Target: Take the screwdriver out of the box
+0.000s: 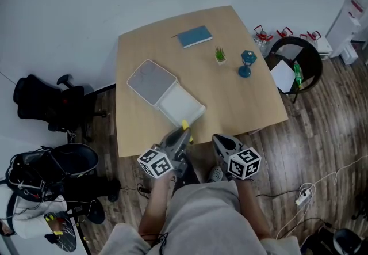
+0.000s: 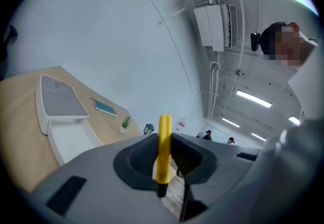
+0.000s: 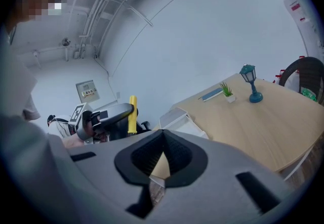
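Observation:
A yellow-handled screwdriver (image 1: 185, 126) stands upright between the jaws of my left gripper (image 1: 180, 136), which is shut on it just off the table's near edge. In the left gripper view the screwdriver (image 2: 164, 147) sits squarely between the dark pads, its handle pointing up. The white box (image 1: 179, 105) lies open on the wooden table (image 1: 247, 104), its lid (image 1: 150, 82) folded back at the far left; its inside looks empty. My right gripper (image 1: 222, 145) is beside the left one, shut with nothing in it. The right gripper view shows the screwdriver (image 3: 132, 114) in the left gripper (image 3: 112, 115).
At the table's far side lie a blue book (image 1: 194, 36), a small potted plant (image 1: 220, 55) and a teal lamp figure (image 1: 247, 64). A black chair (image 1: 299, 64) stands to the right, an office chair (image 1: 52, 104) to the left. The person's lap fills the bottom.

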`<action>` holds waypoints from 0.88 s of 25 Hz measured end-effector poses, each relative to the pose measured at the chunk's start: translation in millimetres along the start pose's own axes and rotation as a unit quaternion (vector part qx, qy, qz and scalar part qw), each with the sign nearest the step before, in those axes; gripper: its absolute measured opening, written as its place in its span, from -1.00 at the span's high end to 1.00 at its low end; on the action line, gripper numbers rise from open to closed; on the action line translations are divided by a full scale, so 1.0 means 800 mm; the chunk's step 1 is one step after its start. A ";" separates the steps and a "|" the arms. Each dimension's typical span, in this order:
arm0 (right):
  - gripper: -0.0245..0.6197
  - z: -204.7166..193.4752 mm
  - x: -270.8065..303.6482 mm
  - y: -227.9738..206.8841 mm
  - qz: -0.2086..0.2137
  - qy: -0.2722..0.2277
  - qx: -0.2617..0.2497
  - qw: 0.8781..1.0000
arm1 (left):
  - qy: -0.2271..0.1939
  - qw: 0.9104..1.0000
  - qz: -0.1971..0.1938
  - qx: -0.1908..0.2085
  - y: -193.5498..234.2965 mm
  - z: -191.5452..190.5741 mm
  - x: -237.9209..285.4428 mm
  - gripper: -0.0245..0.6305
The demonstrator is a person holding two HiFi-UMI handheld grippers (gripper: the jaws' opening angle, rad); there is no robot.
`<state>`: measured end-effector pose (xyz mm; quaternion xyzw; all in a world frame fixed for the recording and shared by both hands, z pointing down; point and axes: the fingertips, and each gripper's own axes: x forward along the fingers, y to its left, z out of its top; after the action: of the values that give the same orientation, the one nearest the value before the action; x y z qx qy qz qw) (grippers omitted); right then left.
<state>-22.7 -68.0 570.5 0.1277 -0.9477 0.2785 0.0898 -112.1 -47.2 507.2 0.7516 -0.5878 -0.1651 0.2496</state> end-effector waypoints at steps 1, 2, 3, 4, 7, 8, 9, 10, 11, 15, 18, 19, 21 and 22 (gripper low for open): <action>0.91 0.000 0.002 0.003 0.004 -0.001 0.001 1.000 | -0.003 1.000 -0.001 -0.001 0.003 -0.003 -0.002 0.71; 0.91 -0.001 0.004 0.006 0.010 -0.001 0.000 1.000 | -0.004 1.000 -0.001 -0.002 0.005 -0.005 -0.004 0.71; 0.91 -0.002 0.006 0.010 0.015 0.000 -0.002 1.000 | -0.004 1.000 0.001 -0.002 0.006 -0.006 -0.007 0.71; 0.91 -0.003 0.008 0.014 0.021 0.001 -0.005 1.000 | -0.003 1.000 0.004 -0.002 0.007 -0.006 -0.009 0.71; 0.91 -0.006 0.014 0.022 0.031 0.007 -0.012 0.999 | 0.003 1.000 0.018 0.001 0.007 0.000 -0.014 0.71; 0.91 -0.008 0.015 0.023 0.032 0.008 -0.011 0.999 | 0.002 1.000 0.019 0.001 0.007 0.000 -0.015 0.71; 0.91 -0.009 0.015 0.023 0.032 0.009 -0.010 0.999 | -0.002 1.000 0.017 0.000 0.009 -0.002 -0.016 0.71; 0.91 -0.010 0.014 0.023 0.032 0.009 -0.009 0.999 | -0.006 1.000 0.015 0.000 0.012 -0.003 -0.018 0.71; 0.91 -0.011 0.014 0.022 0.032 0.010 -0.008 0.999 | -0.009 1.000 0.014 -0.001 0.013 -0.005 -0.019 0.71; 0.92 -0.018 0.014 0.016 0.020 0.016 -0.014 1.000 | -0.010 1.000 0.021 -0.004 0.014 -0.006 -0.024 0.71; 0.92 -0.021 0.010 0.015 0.015 0.020 -0.015 1.000 | -0.010 1.000 0.026 -0.007 0.013 -0.009 -0.028 0.71; 0.92 -0.021 0.009 0.016 0.015 0.019 -0.016 1.000 | -0.012 1.000 0.027 -0.009 0.014 -0.009 -0.030 0.71; 0.92 -0.017 0.007 0.019 0.014 0.011 -0.019 1.000 | -0.020 0.999 0.027 -0.013 0.018 -0.011 -0.033 0.71; 0.92 -0.013 0.006 0.021 0.013 0.004 -0.026 1.000 | -0.023 0.999 0.027 -0.014 0.019 -0.011 -0.035 0.71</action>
<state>-31.0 -50.0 571.6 0.1120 -0.9559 0.2551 0.0930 -126.7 -21.4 522.0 0.7279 -0.6109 -0.1843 0.2509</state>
